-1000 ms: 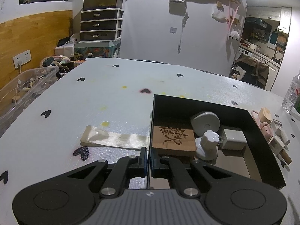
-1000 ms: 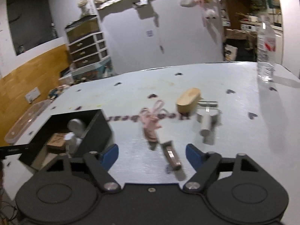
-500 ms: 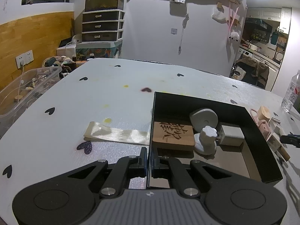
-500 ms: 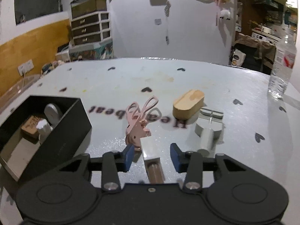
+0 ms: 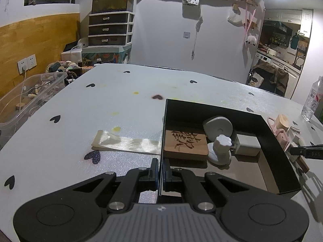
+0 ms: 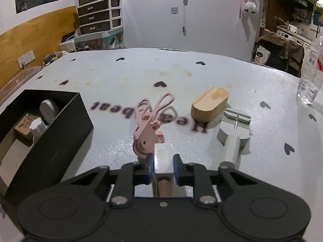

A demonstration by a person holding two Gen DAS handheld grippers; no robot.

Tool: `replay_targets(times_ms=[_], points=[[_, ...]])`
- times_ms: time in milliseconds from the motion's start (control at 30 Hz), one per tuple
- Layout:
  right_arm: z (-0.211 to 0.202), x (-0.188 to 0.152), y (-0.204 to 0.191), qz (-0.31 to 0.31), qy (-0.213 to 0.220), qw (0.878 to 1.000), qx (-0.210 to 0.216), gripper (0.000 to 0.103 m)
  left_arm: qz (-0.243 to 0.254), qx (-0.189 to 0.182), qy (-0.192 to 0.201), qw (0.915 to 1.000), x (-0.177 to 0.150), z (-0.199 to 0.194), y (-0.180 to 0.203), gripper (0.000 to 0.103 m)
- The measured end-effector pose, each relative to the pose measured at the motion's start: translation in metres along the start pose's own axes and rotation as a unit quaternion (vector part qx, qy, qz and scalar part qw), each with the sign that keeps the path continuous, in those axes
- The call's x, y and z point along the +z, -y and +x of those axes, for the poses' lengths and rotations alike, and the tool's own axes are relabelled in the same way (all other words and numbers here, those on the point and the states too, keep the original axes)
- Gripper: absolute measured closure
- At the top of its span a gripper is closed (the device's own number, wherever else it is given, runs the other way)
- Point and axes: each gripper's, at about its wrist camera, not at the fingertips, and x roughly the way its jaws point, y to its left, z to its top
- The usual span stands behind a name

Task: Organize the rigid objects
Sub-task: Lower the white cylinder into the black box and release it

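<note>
**Right jaws clamp the white block while the left pins the box wall**

The left gripper (image 5: 160, 173) has its jaws pressed together on the near-left wall of the black box (image 5: 282, 157), one finger outside and one inside. My reading is that this grip steadies the box so it will not slide while pieces are dropped in from the other side.

The right gripper (image 6: 163, 166) has its jaws narrowed onto the white block (image 6: 163, 155), the blue pads touching its two side faces. The block lies lengthwise between them, its front end poking out ahead of the jaws and a brown cylindrical part trailing back toward the gripper body. It looks squared, matte and stiff, so a side pinch should hold it well. Whether it sits on the desk (image 6: 141, 76) or is just lifted, I cannot tell.

Just ahead and left of the right jaws stand the pink scissors-like tool (image 6: 149, 125), touching or nearly touching the block's front corner. Ahead and right lie the oval wooden block (image 6: 210, 105) and a grey stand (image 6: 234, 133), near each other. The box sits well to the left of these jaws, open-topped.

Inside it, ahead of the left jaws, rest a carved wooden tile (image 5: 185, 144), a white paw-shaped figure (image 5: 221, 150), a grey disc (image 5: 219, 126) and a white cube (image 5: 247, 144), packed close at the far end, with bare floor nearer the jaws for the block.
</note>
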Motion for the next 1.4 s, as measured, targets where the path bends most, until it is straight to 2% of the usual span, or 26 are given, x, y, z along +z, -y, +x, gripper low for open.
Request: replay_targets(times_ms=[133, 267, 367, 500, 667, 833, 933, 967, 1000, 1033, 1100, 1133, 1200, 1300, 1400], points=[[-0.025, 0.003, -0.002, 0.019, 0.025, 0.999, 0.021, 0.082, 0.000, -0.001, 0.001, 1.0000, 0.000, -0.001, 0.000, 0.100], [-0.061, 0.017, -0.017, 0.036, 0.067, 0.993, 0.093, 0.082, -0.001, -0.005, 0.004, 1.0000, -0.001, -0.003, -0.001, 0.100], [-0.072, 0.031, -0.040, 0.037, 0.073, 0.985, 0.149, 0.082, -0.005, -0.009, 0.006, 0.9999, -0.002, -0.002, -0.003, 0.100], [-0.057, 0.047, -0.077, 0.054, 0.036, 0.976, 0.209, 0.082, -0.009, -0.013, 0.009, 0.9998, -0.003, -0.002, -0.005, 0.100], [-0.014, 0.056, -0.124, 0.106, -0.031, 0.962, 0.249, 0.082, -0.011, -0.019, 0.011, 0.9997, -0.003, -0.002, -0.007, 0.100], [0.029, 0.050, -0.160, 0.153, -0.112, 0.938, 0.290, 0.082, -0.005, -0.024, 0.011, 0.9996, -0.004, -0.002, -0.008, 0.100], [0.051, 0.043, -0.172, 0.199, -0.144, 0.913, 0.326, 0.082, -0.003, -0.028, 0.010, 0.9995, -0.003, -0.001, -0.009, 0.099], [0.056, 0.040, -0.175, 0.208, -0.152, 0.908, 0.330, 0.082, -0.003, -0.029, 0.010, 0.9995, -0.003, -0.001, -0.009, 0.099], [0.061, 0.038, -0.178, 0.213, -0.164, 0.908, 0.322, 0.080, -0.003, -0.030, 0.010, 0.9995, -0.004, -0.001, -0.010, 0.099], [0.064, 0.037, -0.179, 0.210, -0.171, 0.912, 0.307, 0.078, -0.004, -0.032, 0.011, 0.9994, -0.003, -0.001, -0.010, 0.099], [0.060, 0.034, -0.182, 0.186, -0.169, 0.926, 0.282, 0.063, -0.004, -0.033, 0.011, 0.9994, -0.004, -0.001, -0.011, 0.099], [0.056, 0.033, -0.183, 0.172, -0.163, 0.932, 0.275, 0.062, -0.004, -0.033, 0.011, 0.9994, -0.004, -0.001, -0.011, 0.099], [0.047, 0.034, -0.181, 0.148, -0.147, 0.943, 0.260, 0.062, -0.006, -0.035, 0.012, 0.9993, -0.004, -0.001, -0.012, 0.099], [0.039, 0.035, -0.176, 0.141, -0.146, 0.942, 0.267, 0.063, -0.007, -0.035, 0.013, 0.9993, -0.005, -0.001, -0.013, 0.099], [0.036, 0.037, -0.174, 0.131, -0.146, 0.941, 0.274, 0.072, -0.008, -0.036, 0.013, 0.9992, -0.005, -0.001, -0.013, 0.099]])
